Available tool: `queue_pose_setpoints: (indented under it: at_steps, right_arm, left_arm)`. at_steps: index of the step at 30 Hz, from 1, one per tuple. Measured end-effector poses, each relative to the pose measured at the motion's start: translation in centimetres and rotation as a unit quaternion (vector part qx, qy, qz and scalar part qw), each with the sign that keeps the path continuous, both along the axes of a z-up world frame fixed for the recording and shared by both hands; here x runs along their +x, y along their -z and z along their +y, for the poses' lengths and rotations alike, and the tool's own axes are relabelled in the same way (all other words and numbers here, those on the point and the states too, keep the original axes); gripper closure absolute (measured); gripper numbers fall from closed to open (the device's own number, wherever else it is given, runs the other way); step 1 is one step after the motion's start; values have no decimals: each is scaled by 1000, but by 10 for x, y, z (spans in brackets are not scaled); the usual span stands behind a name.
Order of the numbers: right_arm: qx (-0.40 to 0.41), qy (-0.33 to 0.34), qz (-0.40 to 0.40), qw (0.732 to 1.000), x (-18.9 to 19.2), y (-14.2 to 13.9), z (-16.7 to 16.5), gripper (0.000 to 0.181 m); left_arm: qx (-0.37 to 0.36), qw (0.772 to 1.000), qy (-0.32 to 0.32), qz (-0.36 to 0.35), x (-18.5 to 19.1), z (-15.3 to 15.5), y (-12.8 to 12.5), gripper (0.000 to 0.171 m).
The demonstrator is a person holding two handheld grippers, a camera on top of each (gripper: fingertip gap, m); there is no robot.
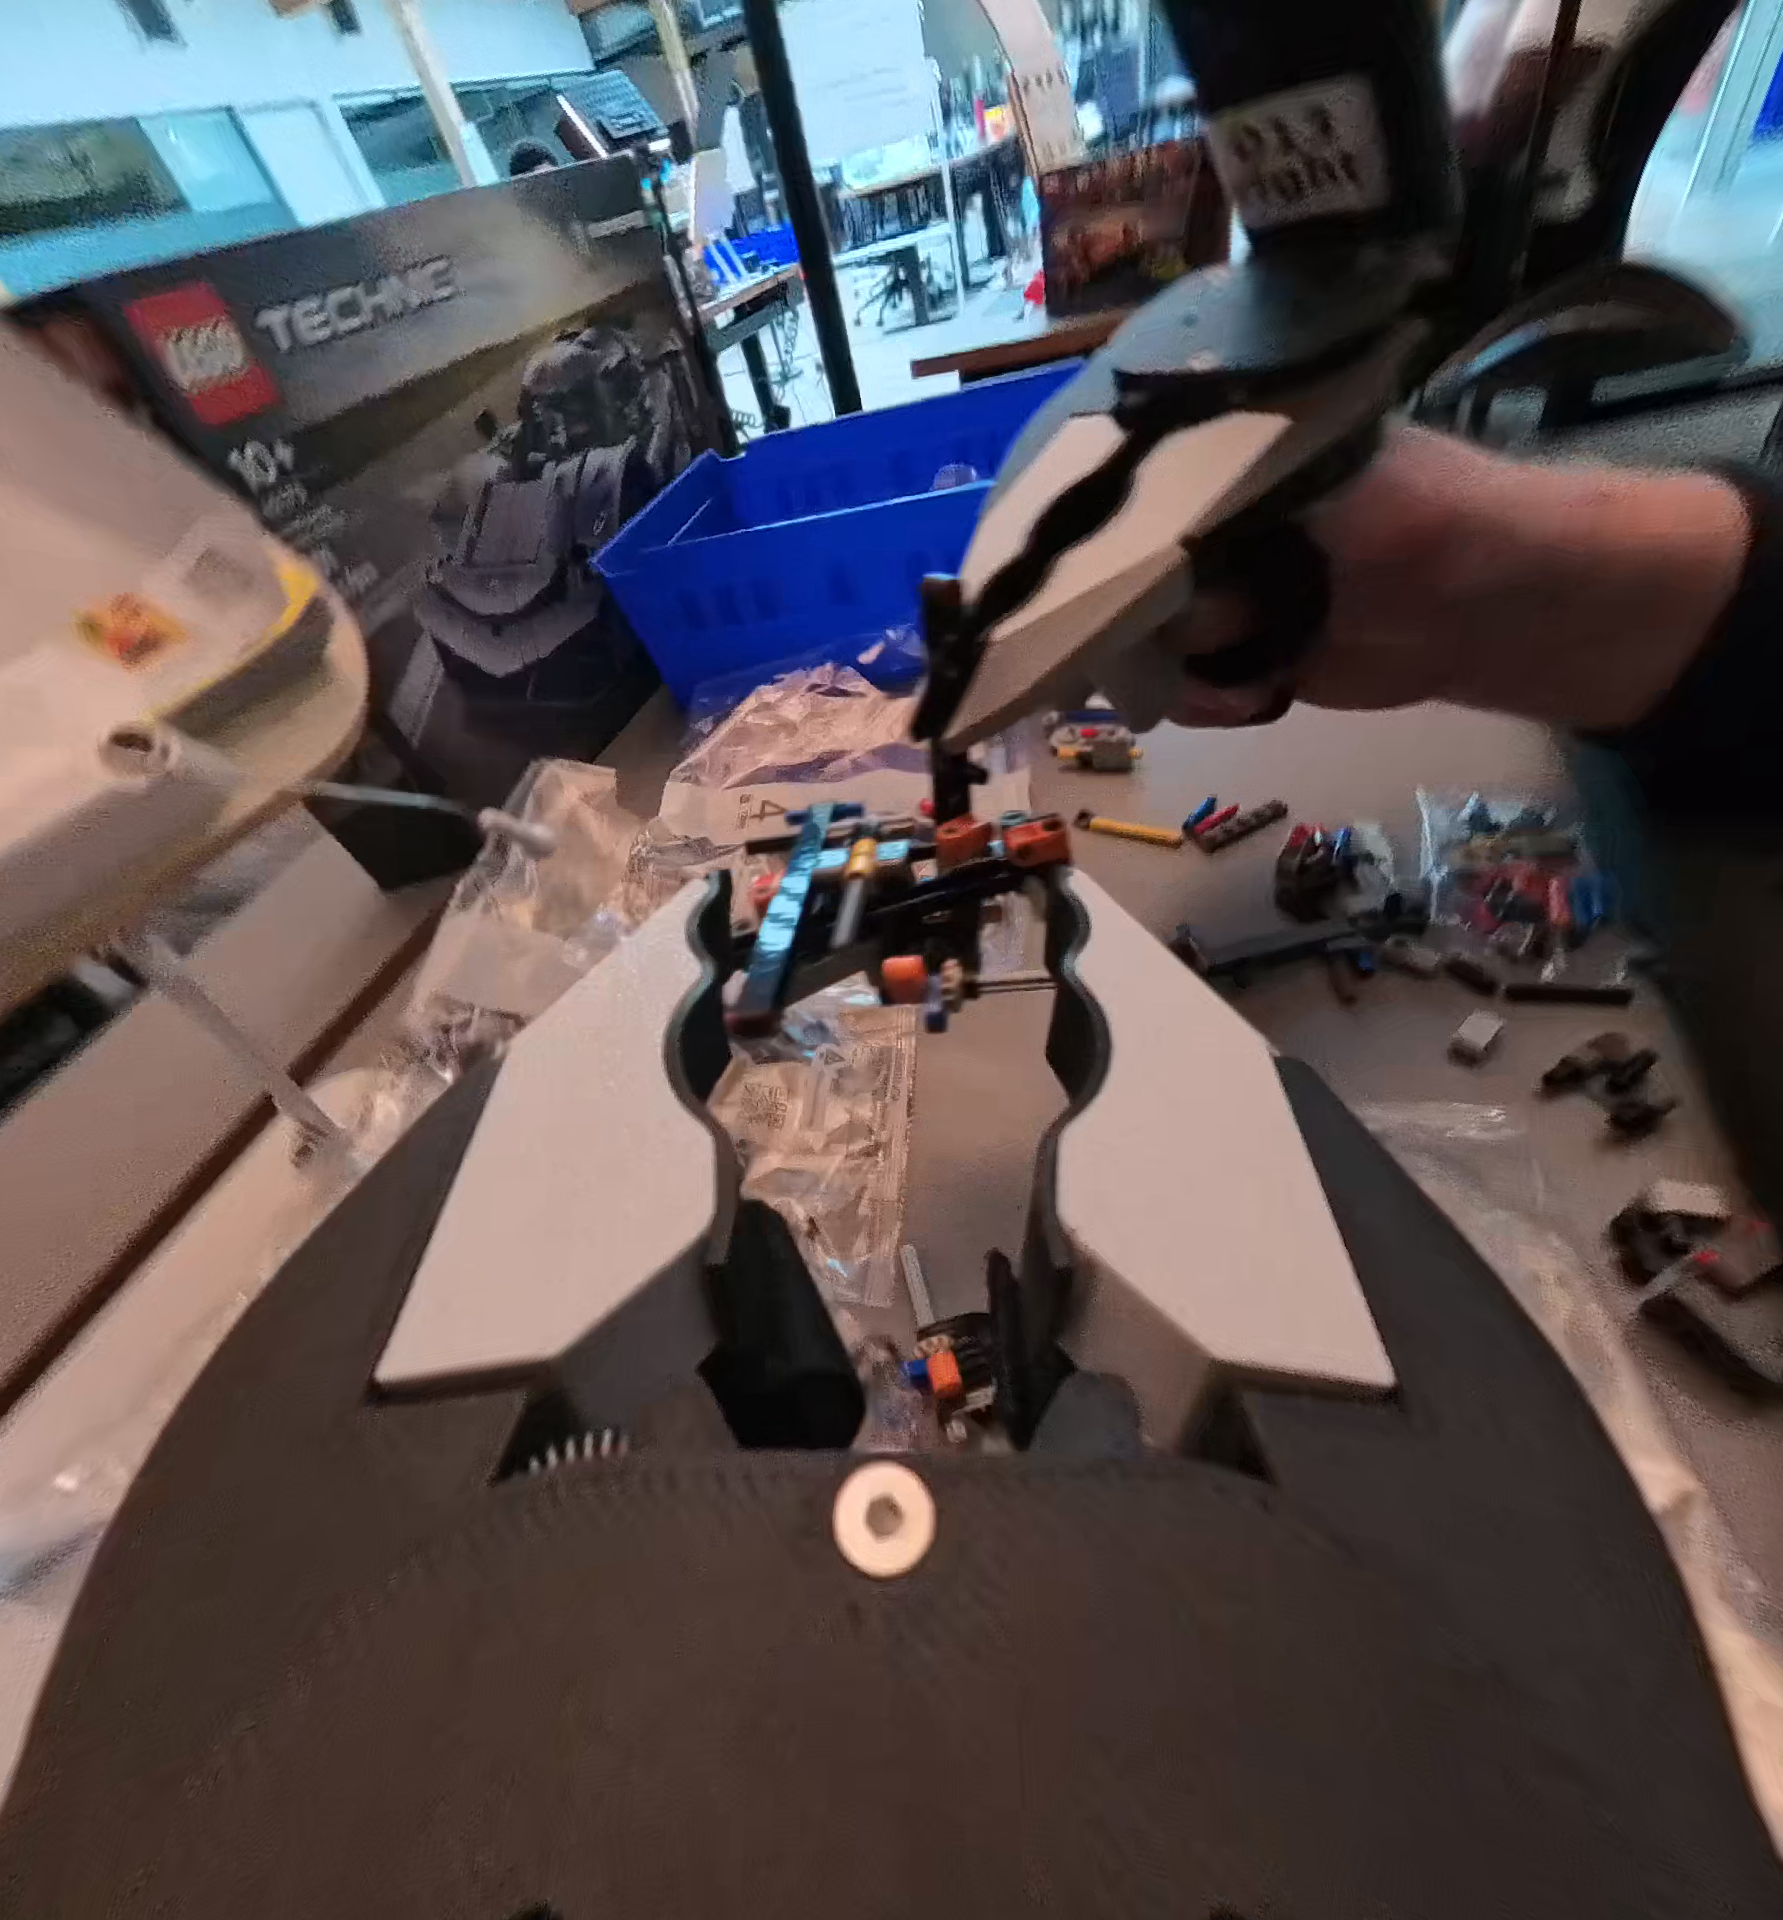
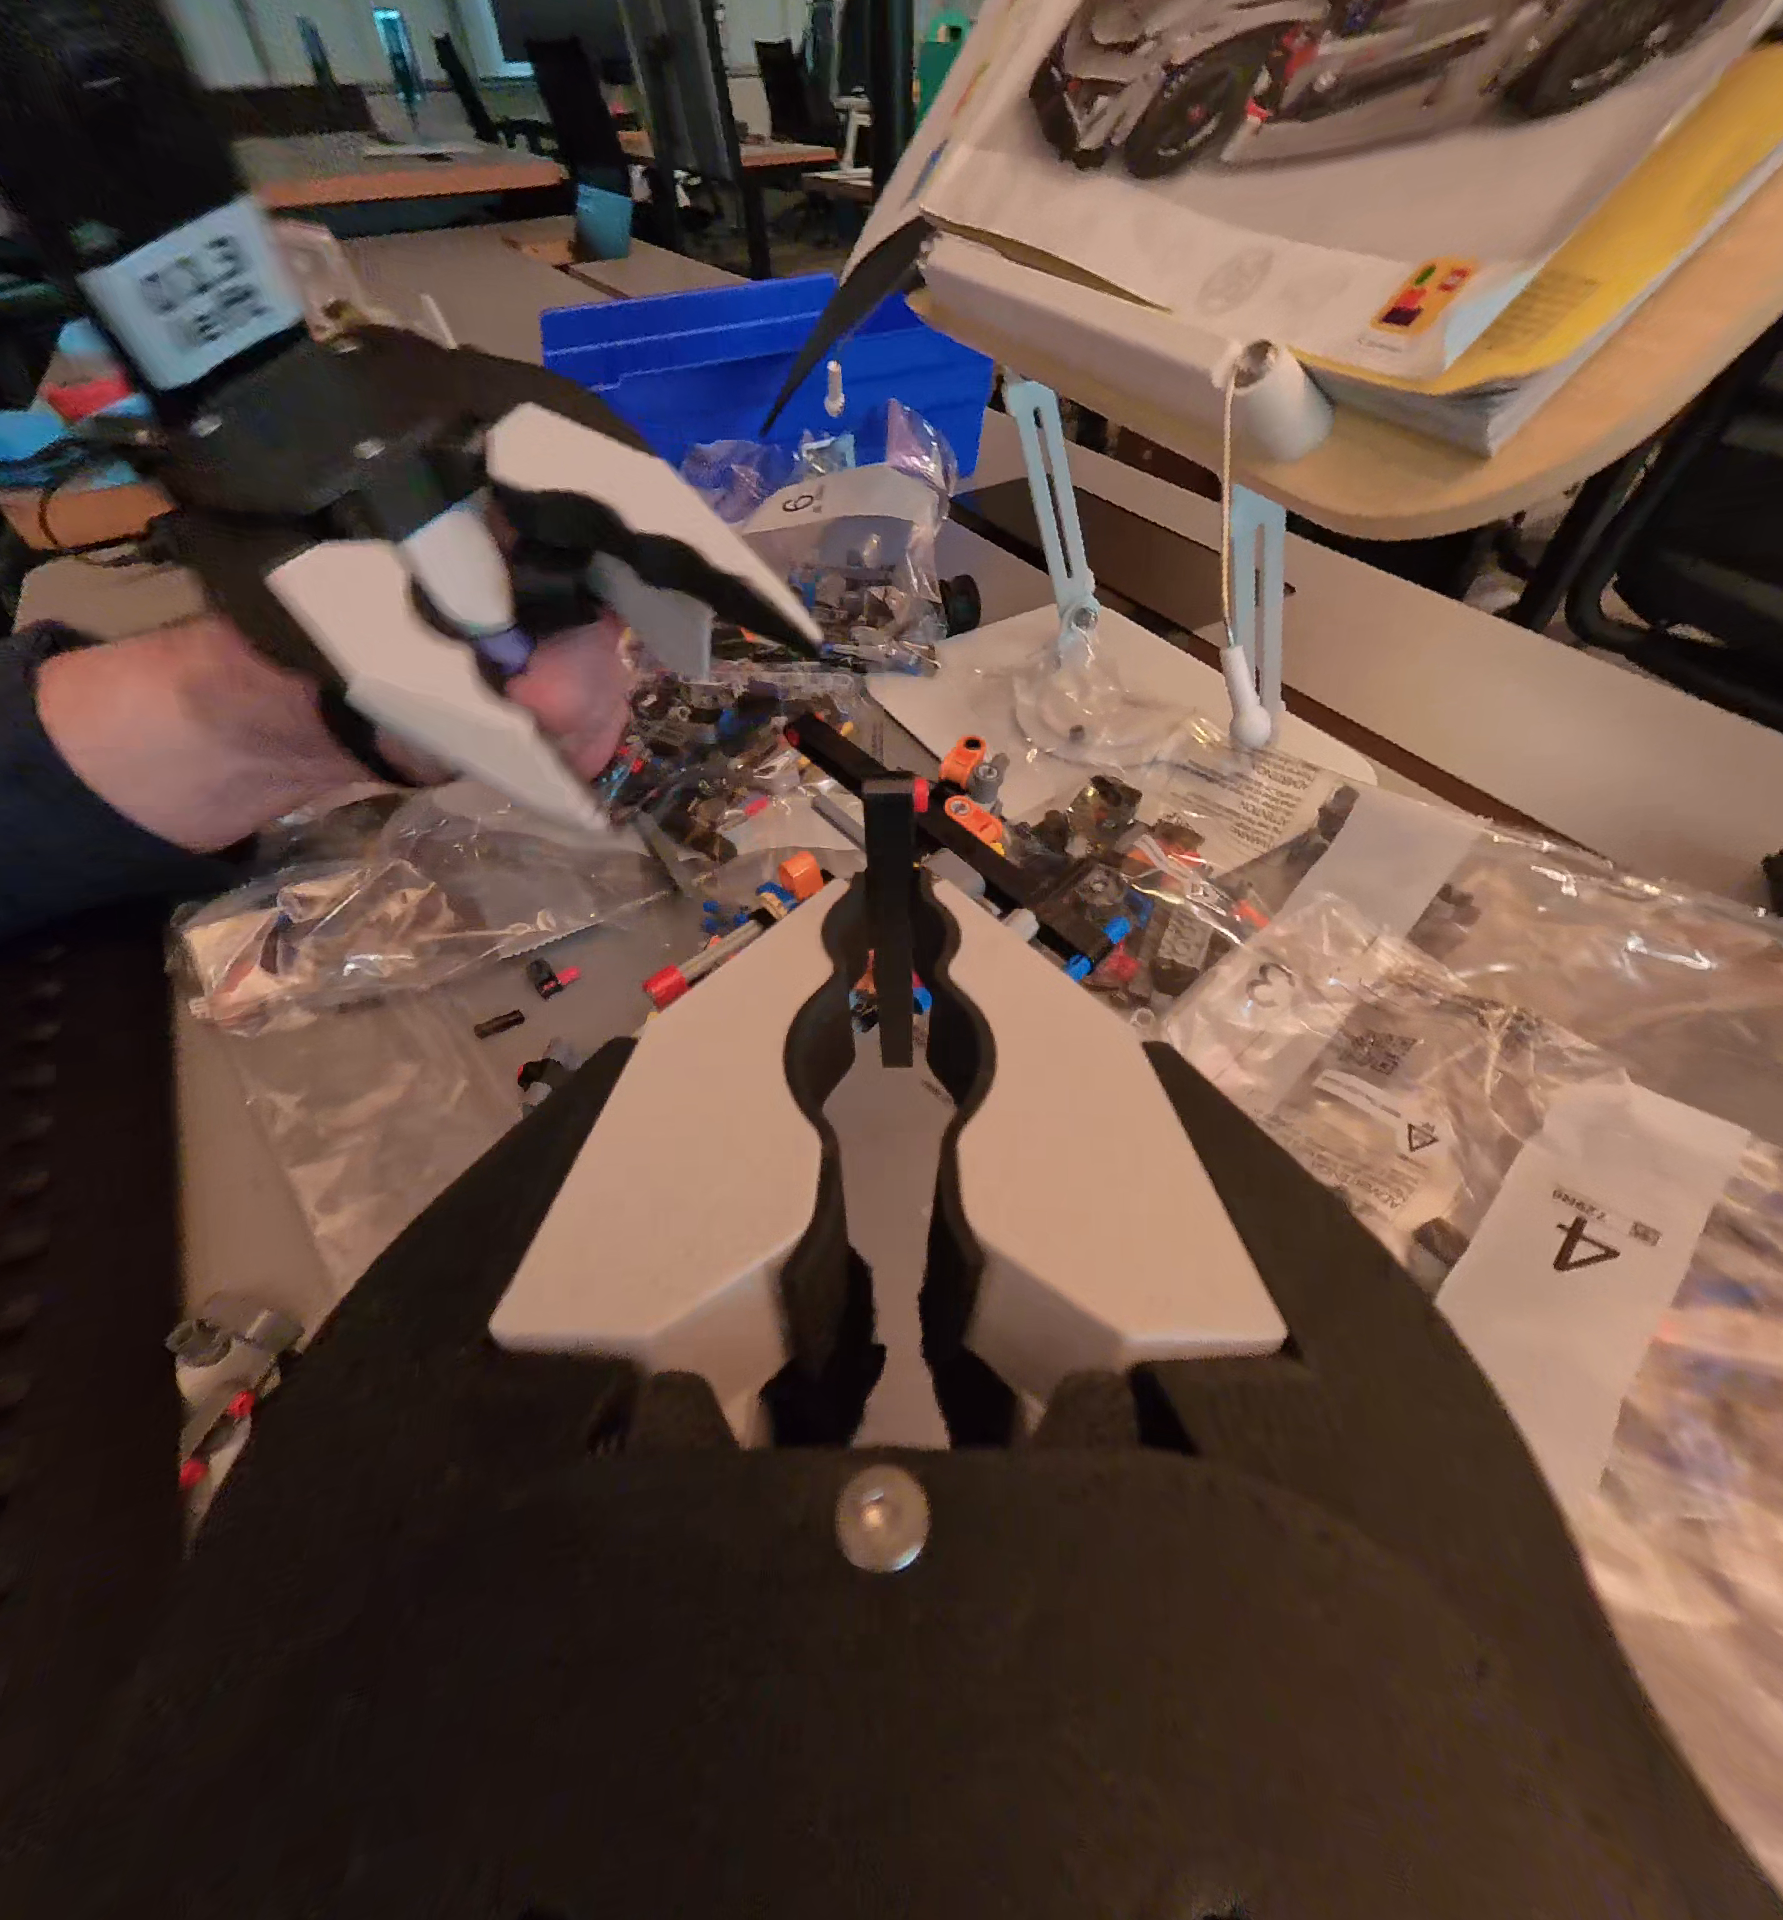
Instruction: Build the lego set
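Left hand-held gripper (image 1: 882, 914) pinched the partly built lego assembly (image 1: 897, 894) above the counter (image 1: 1334, 769); right hand-held gripper (image 2: 889, 883) clamped an upright black beam (image 2: 889, 914).

Probably an open office or lab: rows of desks (image 1: 1012, 343), office chairs (image 2: 793, 83), blue bin (image 1: 814, 551).

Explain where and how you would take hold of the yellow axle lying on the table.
Probably grip the yellow axle at mid-length, coming from above with jaws across its thin width: it lies flat on the table, bare on both long sides, with loose pieces near one end.
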State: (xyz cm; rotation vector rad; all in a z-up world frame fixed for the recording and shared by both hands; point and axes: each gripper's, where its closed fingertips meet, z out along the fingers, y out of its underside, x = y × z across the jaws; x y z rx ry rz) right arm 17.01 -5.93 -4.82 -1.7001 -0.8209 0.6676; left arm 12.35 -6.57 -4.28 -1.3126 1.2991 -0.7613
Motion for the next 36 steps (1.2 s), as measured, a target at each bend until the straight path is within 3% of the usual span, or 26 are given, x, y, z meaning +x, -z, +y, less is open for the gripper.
queue_pose_setpoints:
  at_steps: [4, 7, 10, 15, 18, 22, 27, 30, 36]
  right_arm:
    - [-19, 1, 15, 1000, -4, 2, 1, 176]
    - [-23, -6, 27, 999, -11, -1, -1, 177]
    - [-23, -15, 22, 999, -19, 0, -5, 176]
    - [-13, -21, 38, 999, -21, -7, -7, 176]
    - [-6, -34, 58, 998, -21, -13, -10, 176]
    - [-26, -44, 59, 997, -23, -6, -9, 160]
    - [-30, -61, 47, 997, -31, 0, -14, 176]
    - [-31, -59, 58, 996, -31, -3, -13, 177]
    - [44, 9, -61, 997, -29, 0, -8, 176]
  left_arm:
    - [96, 991, -3, 90, 25, -15, 23, 108]
    - [123, 982, 0, 142, 34, -17, 43, 111]
    - [139, 978, -33, 154, 34, -8, 44, 131]
    - [146, 979, -28, 142, 32, -10, 40, 135]
    - [107, 988, 1, 108, 33, -18, 34, 135]
    - [70, 995, 17, 66, 29, -20, 25, 136]
    - [84, 994, 20, 68, 29, -23, 23, 135]
    - [83, 995, 21, 59, 29, -23, 20, 136]
    - [106, 990, -15, 89, 29, -16, 25, 137]
